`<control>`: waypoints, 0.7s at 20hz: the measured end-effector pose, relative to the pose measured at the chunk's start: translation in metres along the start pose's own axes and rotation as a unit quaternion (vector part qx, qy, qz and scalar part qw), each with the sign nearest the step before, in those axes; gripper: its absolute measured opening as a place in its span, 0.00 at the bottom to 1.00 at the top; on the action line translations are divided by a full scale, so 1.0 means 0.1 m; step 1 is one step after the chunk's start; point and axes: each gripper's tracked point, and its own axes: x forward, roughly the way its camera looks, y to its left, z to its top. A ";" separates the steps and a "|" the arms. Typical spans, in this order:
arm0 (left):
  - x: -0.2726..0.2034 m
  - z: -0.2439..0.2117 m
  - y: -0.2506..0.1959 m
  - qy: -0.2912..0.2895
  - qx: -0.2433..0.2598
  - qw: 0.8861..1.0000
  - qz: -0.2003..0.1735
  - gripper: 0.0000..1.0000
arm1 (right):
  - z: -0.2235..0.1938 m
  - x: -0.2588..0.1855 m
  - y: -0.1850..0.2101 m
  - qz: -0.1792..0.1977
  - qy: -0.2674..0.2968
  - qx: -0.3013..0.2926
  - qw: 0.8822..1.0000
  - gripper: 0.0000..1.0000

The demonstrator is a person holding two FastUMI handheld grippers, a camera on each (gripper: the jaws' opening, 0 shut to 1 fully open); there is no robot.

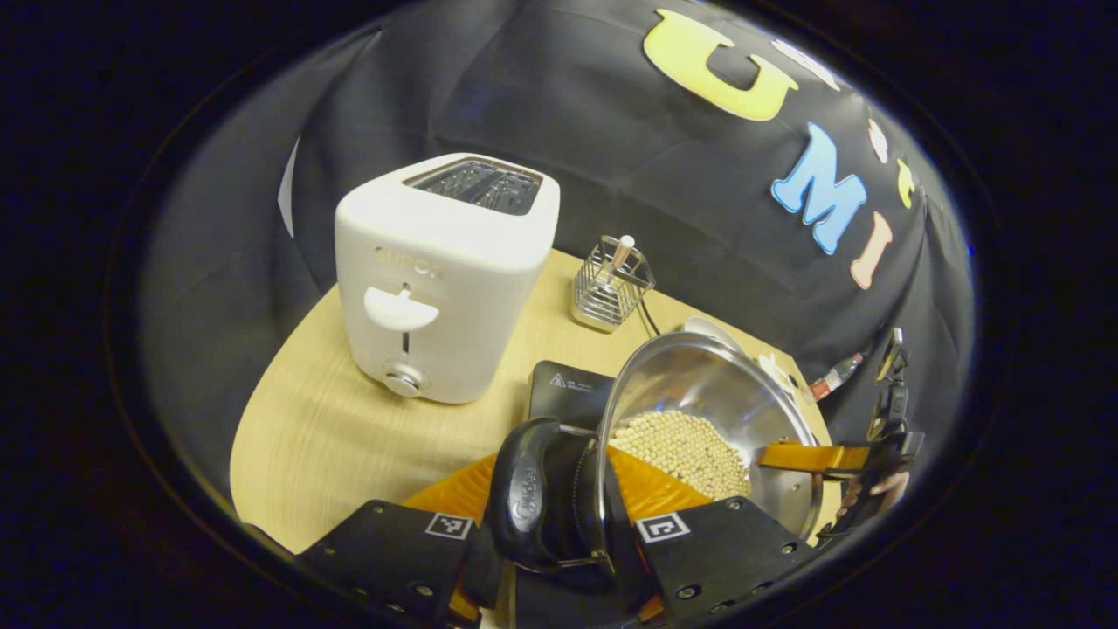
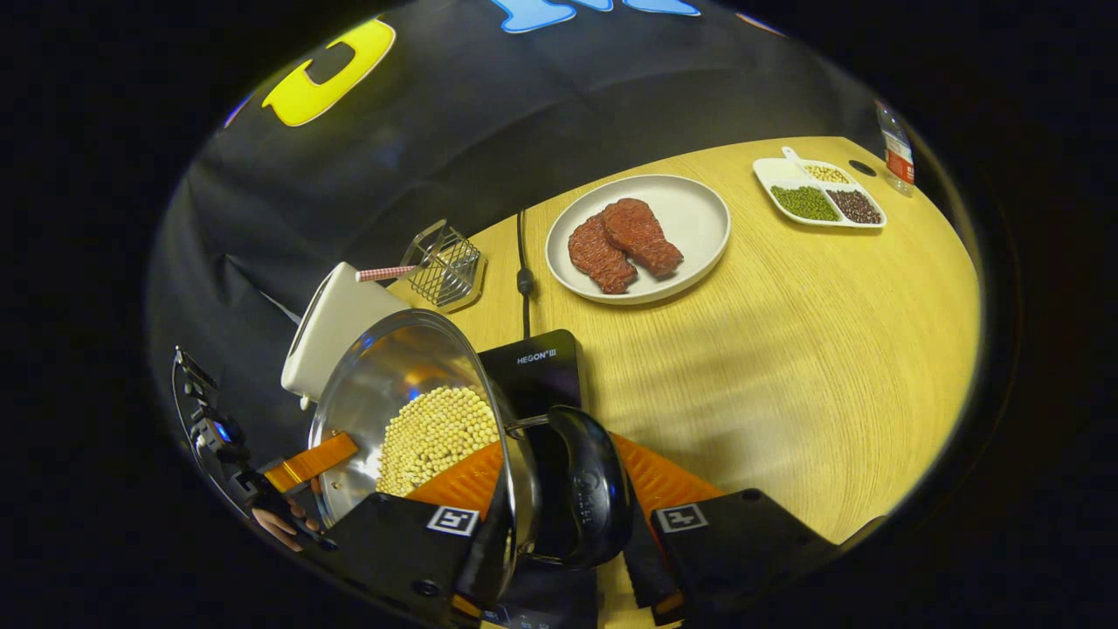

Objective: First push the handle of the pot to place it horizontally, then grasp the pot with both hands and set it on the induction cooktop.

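Now the left gripper [image 1: 559, 533], low in the left gripper view, has its jaws clamped on one black side handle [image 1: 533, 494] of the steel pot [image 1: 699, 393] of pale beans. Likewise, the right gripper [image 2: 559, 533] clenches the opposite handle [image 2: 585, 498] at the bottom of the right gripper view. The pot sits tilted above the black induction cooktop [image 2: 537, 371], beside the white toaster [image 1: 445, 271].

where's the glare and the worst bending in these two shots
Left gripper view: light gleams off the steel pot wall above the beans; the toaster bulges and the table edge curves. Right gripper view: the table carries soft bright bands, the plate is sharp, and edges smear.
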 end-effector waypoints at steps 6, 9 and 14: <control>-0.21 0.08 0.10 -0.017 0.004 0.999 0.052 0.78 | 0.13 -0.25 -0.07 0.000 -0.014 -0.025 1.000 0.98; -0.45 0.14 0.04 -0.036 0.010 0.997 0.066 0.87 | 0.19 -0.51 -0.12 -0.005 -0.034 -0.049 0.998 0.98; -1.04 0.44 -0.14 -0.103 0.034 0.988 0.110 0.87 | 0.43 -1.05 -0.24 -0.012 -0.074 -0.073 0.995 0.98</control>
